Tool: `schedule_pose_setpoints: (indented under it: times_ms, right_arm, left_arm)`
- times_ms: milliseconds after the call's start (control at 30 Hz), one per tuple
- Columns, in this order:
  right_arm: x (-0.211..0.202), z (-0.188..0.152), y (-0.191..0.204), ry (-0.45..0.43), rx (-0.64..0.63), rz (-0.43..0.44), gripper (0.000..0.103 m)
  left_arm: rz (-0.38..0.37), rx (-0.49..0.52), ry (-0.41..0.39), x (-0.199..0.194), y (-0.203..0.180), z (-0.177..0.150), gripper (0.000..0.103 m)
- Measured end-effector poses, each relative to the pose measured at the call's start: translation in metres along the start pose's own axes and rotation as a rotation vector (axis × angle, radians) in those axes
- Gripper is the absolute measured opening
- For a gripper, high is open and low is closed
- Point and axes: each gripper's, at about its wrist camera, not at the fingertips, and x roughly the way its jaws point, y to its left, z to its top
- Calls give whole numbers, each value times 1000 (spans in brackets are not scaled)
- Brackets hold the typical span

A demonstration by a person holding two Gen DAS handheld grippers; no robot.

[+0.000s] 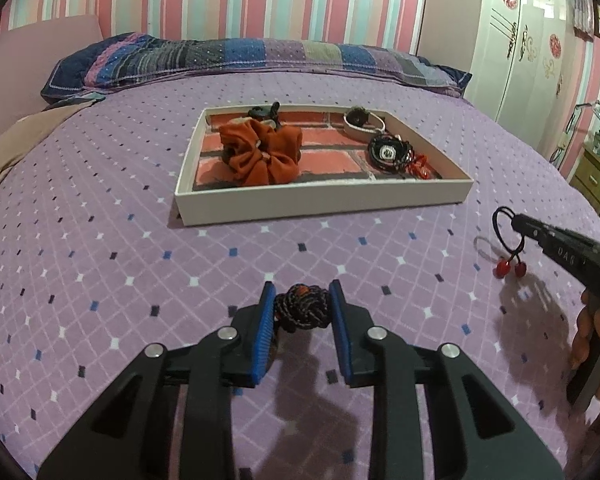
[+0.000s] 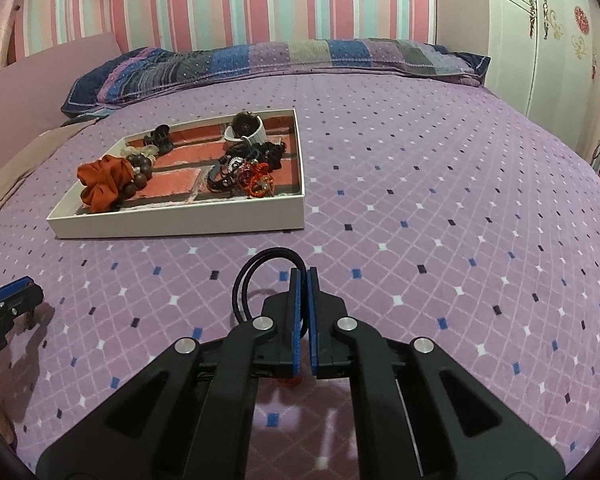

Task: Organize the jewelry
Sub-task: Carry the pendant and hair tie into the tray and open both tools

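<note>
My left gripper [image 1: 302, 300] is shut on a black and orange braided cord bracelet [image 1: 301, 307], held just above the purple bedspread. My right gripper [image 2: 305, 276] is shut on a black hair tie [image 2: 256, 276] with two red beads [image 1: 510, 269]; it hangs above the bed at the right of the left wrist view [image 1: 508, 228]. A white tray [image 1: 320, 200] with a brick-pattern floor lies ahead, also in the right wrist view [image 2: 180, 226]. It holds an orange scrunchie [image 1: 260, 152], a watch [image 1: 362, 122], dark bracelets [image 1: 390, 154] and red beads [image 1: 420, 170].
A long patchwork pillow [image 1: 260, 60] lies at the head of the bed. A white wardrobe [image 1: 528, 48] stands at the right. A small cabinet [image 1: 592, 176] stands beside the bed's right edge. A pink blanket [image 1: 16, 148] lies at the left.
</note>
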Motion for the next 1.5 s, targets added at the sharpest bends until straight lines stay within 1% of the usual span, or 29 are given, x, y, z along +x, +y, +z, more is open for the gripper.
schedule_pose_setpoints:
  times_ms: [167, 333, 467, 633, 733, 833, 967, 1100, 1200, 1333, 1433, 1500]
  right_arm:
    - [-2, 6, 4, -10, 0, 9, 4]
    - [-3, 19, 8, -29, 5, 17, 4]
    - [-3, 39, 12, -51, -4, 20, 4]
    - [2, 74, 21, -83, -21, 30, 4]
    - [12, 96, 32, -93, -43, 28, 4]
    - [30, 113, 40, -82, -44, 35, 4]
    - [60, 128, 45, -58, -35, 31, 4]
    - [95, 139, 48, -21, -20, 20, 4]
    - [116, 144, 48, 12, -17, 11, 4]
    - [143, 148, 49, 70, -16, -2, 4]
    - [156, 146, 49, 110, -16, -2, 4]
    - [161, 144, 51, 121, -25, -8, 4]
  left_arm:
    - [6, -13, -27, -8, 5, 19, 27]
    - [13, -11, -56, -10, 7, 42, 27]
    - [20, -8, -79, -9, 9, 63, 27]
    - [31, -16, -91, 5, 17, 98, 27]
    - [40, -11, -96, 18, 19, 121, 27]
    - [47, -2, -96, 31, 19, 139, 27]
    - [53, -8, -66, 58, 22, 157, 27]
    - [42, -29, -10, 91, 27, 171, 27]
    - [56, -20, 20, 111, 30, 174, 27]
    - [57, -43, 79, 138, 39, 178, 27]
    - [55, -51, 108, 151, 44, 178, 27]
    - [55, -51, 122, 157, 46, 175, 27]
